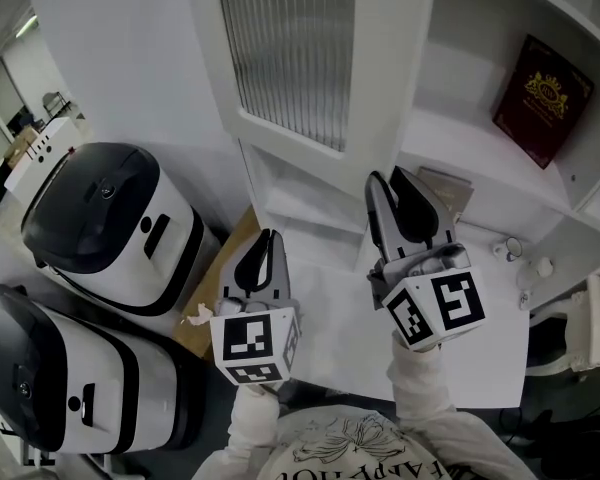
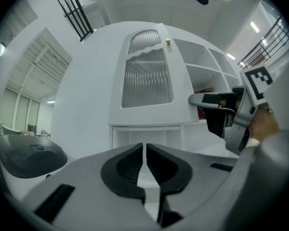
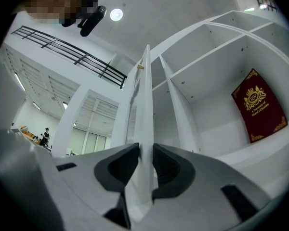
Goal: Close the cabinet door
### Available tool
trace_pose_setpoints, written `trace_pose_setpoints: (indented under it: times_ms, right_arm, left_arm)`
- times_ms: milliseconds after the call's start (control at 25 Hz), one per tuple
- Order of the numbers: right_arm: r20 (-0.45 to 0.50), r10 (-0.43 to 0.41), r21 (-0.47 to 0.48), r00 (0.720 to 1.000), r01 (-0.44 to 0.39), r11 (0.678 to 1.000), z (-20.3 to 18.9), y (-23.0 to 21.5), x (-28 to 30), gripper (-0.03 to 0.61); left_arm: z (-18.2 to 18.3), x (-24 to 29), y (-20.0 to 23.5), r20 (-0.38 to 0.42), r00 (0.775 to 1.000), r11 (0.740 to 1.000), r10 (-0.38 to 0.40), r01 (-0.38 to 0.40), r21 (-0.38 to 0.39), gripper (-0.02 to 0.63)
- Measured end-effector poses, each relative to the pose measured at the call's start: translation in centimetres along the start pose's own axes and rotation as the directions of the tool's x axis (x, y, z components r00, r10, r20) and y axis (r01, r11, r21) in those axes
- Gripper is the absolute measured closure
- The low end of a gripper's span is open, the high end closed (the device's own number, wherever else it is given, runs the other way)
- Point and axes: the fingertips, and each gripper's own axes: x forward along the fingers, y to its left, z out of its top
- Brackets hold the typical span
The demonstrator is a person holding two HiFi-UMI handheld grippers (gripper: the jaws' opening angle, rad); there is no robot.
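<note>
Tongs of both grippers are seen from above in the head view. The left tongs (image 1: 269, 240) are held low, just beside a brown board (image 1: 218, 286), and the right tongs (image 1: 392, 176) are raised to the lower corner of the door (image 1: 300, 58). That door, a ribbed glass pane in a white frame, is swung out from the cabinet (image 1: 480, 158). A red book (image 1: 542, 98) is leaned against the back of a shelf, a white desk (image 1: 480, 353) is spread below the cabinet, and two black-and-white machines (image 1: 110, 223) are set at the left, one below the other. In the left gripper view, the left tongs (image 2: 145, 163) are pressed together, with only a hairline slit left between the pads, and nothing is held in them. They are pointed at the face of the door (image 2: 147, 81), where a small brass knob (image 2: 167, 41) is fixed at the top corner. The right gripper is seen at the right of this view, and one machine (image 2: 29, 155) at the lower left. In the right gripper view, the right tongs (image 3: 144, 170) are closed on the thin edge of the door (image 3: 145, 124), which is seen end-on, running up between the two pads. The open shelves (image 3: 207, 81) and the book (image 3: 257, 105) are shown to the right of that edge.
</note>
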Motion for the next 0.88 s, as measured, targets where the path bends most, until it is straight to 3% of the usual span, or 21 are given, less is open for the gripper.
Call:
trace_pose_setpoints:
  times_ms: [880]
  right_arm:
    - [-0.011, -0.075, -0.034, 0.997, 0.075, 0.997, -0.8, -4.3, 2.3, 0.476]
  left_arm:
    - [-0.9, 4.3, -1.8, -0.027, 0.999, 1.0, -0.019, 0.019, 0.001, 0.589]
